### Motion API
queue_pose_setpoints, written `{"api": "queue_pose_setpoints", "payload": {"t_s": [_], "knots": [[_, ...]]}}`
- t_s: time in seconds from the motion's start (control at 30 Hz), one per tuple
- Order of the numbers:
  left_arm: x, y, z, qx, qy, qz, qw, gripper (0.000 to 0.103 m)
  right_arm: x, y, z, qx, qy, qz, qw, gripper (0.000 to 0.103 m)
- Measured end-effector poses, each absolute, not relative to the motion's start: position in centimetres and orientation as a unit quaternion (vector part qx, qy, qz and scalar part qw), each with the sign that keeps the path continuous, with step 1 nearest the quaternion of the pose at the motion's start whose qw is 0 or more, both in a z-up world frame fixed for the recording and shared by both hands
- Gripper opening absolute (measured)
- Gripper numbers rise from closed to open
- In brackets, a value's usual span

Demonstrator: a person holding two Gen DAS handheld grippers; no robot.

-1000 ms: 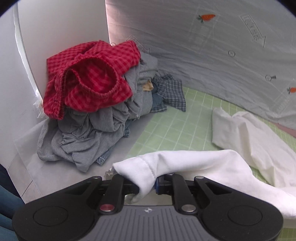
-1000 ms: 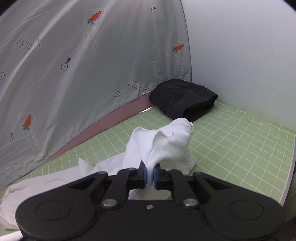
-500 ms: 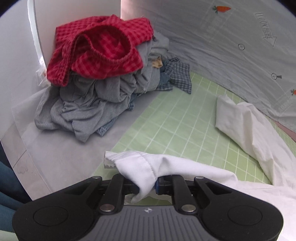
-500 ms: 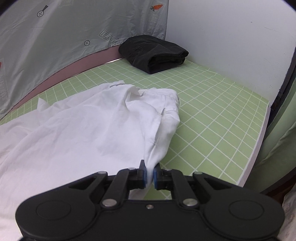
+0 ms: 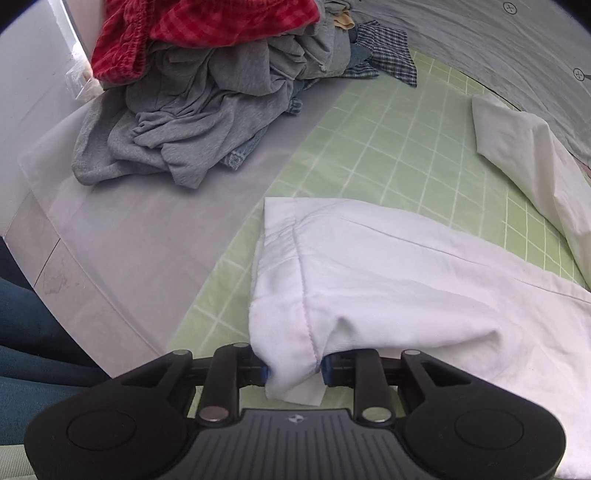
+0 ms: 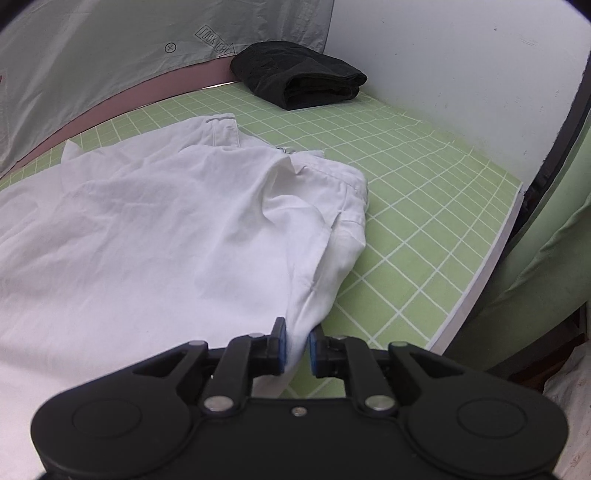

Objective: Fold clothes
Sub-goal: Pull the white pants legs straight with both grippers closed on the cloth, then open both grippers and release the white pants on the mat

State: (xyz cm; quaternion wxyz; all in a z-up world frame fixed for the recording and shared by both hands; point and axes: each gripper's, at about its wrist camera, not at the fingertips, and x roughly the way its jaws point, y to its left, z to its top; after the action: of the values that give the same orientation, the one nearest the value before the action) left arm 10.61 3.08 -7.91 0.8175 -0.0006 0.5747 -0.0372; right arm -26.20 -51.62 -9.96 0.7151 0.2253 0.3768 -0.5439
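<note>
**White garment laid out on the green mat, both grippers letting go**

The white garment [image 5: 406, 280] lies spread across the green grid mat [image 5: 388, 147], with a hemmed end toward the left side and a waistband-like edge toward the right. A separate part of it reaches away toward the grey printed sheet [image 5: 498, 40] at the back.

The left gripper [image 5: 293, 369] points steeply down at the mat. Its jaws are opening, and a fold of the hemmed end sits between them; the blue pads [image 5: 263, 372] stand just beside the cloth, and whether they still touch it is hard to tell from this angle.

The right gripper [image 6: 295, 349] is low over the mat's near edge. Its jaws are opening too, with a thin corner of the white garment [image 6: 166, 229] hanging in the gap, apparently loose from at least 1 pad.

Beyond the left gripper, a pile of unfolded clothes [image 5: 207, 110] rests on a pale grey sheet [image 5: 155, 236], topped by a red checked piece [image 5: 192, 26], with a blue plaid item [image 5: 388, 55] at its far side. In the right view, 1 folded black garment [image 6: 299, 74] sits at the mat's far corner against the white wall [image 6: 461, 55].
</note>
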Motion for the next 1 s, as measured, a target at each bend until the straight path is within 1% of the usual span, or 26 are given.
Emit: {"api": "queue_pose_setpoints", "payload": {"t_s": [0.03,0.07,0.1,0.13,0.17,0.2,0.27,0.33,0.37,0.4,0.43,0.47,0.6,0.73,0.87,0.9,0.97,1.0], "knots": [[10.4,3.4,-7.9,-0.011,0.571,-0.042,0.82,0.032,-26.4,-51.6,-10.0,0.233,0.373,-0.544,0.715,0.02],[10.2,3.5,-8.1,-0.013,0.571,-0.044,0.82,0.036,-26.5,-51.7,-10.0,0.243,0.368,-0.543,0.714,0.022],[10.1,3.5,-8.3,-0.013,0.572,-0.045,0.819,0.048,-26.6,-51.8,-9.9,0.254,0.362,-0.543,0.713,0.026],[10.0,3.4,-8.6,-0.014,0.573,-0.045,0.818,0.055,-26.6,-52.0,-9.9,0.267,0.356,-0.543,0.712,0.031],[10.0,3.2,-9.2,-0.005,0.577,-0.046,0.815,0.063,-26.5,-52.0,-9.9,0.272,0.353,-0.543,0.712,0.033],[9.9,2.9,-9.8,0.005,0.581,-0.046,0.812,0.063,-26.3,-51.9,-9.9,0.273,0.351,-0.543,0.712,0.035],[9.7,3.0,-10.5,-0.009,0.573,-0.039,0.819,0.063,-25.8,-51.8,-9.8,0.277,0.347,-0.542,0.713,0.038],[9.5,3.2,-11.0,-0.025,0.563,-0.031,0.825,0.06,-25.3,-51.6,-9.8,0.273,0.348,-0.541,0.715,0.041],[9.5,3.4,-11.0,-0.04,0.56,-0.029,0.827,0.051,-25.1,-51.5,-9.9,0.271,0.348,-0.541,0.716,0.041],[9.6,3.6,-10.9,-0.057,0.556,-0.026,0.829,0.036,-25.0,-51.4,-9.9,0.269,0.348,-0.54,0.717,0.041],[9.7,3.7,-10.8,-0.062,0.555,-0.02,0.83,0.026,-24.9,-51.4,-9.8,0.267,0.349,-0.54,0.718,0.041],[9.8,3.8,-10.6,-0.061,0.556,-0.019,0.829,0.011,-24.8,-51.3,-9.8,0.264,0.351,-0.54,0.718,0.041],[10.0,4.6,-9.1,-0.052,0.561,-0.009,0.826,0.008,-24.5,-51.4,-9.8,0.259,0.355,-0.545,0.714,0.038],[9.5,6.2,-6.7,-0.04,0.562,-0.002,0.826,0.008,-24.4,-51.5,-9.6,0.258,0.356,-0.547,0.712,0.036],[9.4,6.3,-9.0,0.013,0.594,0.018,0.804,0.009,-24.1,-51.6,-9.9,0.25,0.368,-0.541,0.713,0.037],[9.2,6.2,-9.6,0.023,0.598,0.026,0.801,0.014,-24.0,-51.6,-10.0,0.248,0.372,-0.54,0.713,0.037],[8.7,5.8,-10.4,0.04,0.6,0.038,0.798,0.018,-23.9,-51.6,-10.0,0.246,0.374,-0.534,0.717,0.042],[8.4,5.5,-10.2,0.041,0.594,0.037,0.802,0.023,-23.9,-51.5,-9.9,0.245,0.374,-0.531,0.72,0.044]]}}
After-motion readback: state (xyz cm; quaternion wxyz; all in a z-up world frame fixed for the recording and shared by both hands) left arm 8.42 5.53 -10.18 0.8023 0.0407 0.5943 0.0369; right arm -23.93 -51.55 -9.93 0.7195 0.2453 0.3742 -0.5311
